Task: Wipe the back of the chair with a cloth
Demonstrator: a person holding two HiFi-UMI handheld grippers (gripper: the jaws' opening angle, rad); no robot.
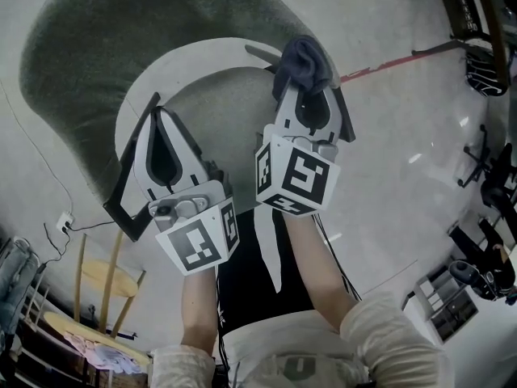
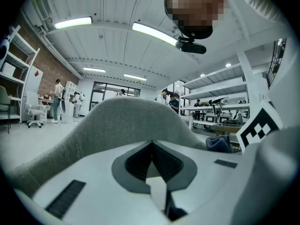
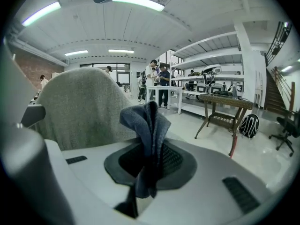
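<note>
Shelves (image 3: 211, 61) were seen far off. The cloth (image 1: 303, 59), judged soft and light, was pinched at a bunched end by the right claw (image 1: 305, 87), near the chair back (image 1: 97, 55). The left claw (image 1: 155, 111) was closed on nothing.

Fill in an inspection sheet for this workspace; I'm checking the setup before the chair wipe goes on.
Surface: pale glossy floor.
Job's things: grey upholstered chair; dark blue cloth at the edge of its back, contact unclear.
Clutter: wooden stool at the person's left; backpack by a wooden table.
Grippers: left gripper shut, nothing in it; right gripper shut on the cloth.
Cables: thin cable to a white plug on the floor, left of the chair.
Surroundings: shelving, office chair, people standing far off.
</note>
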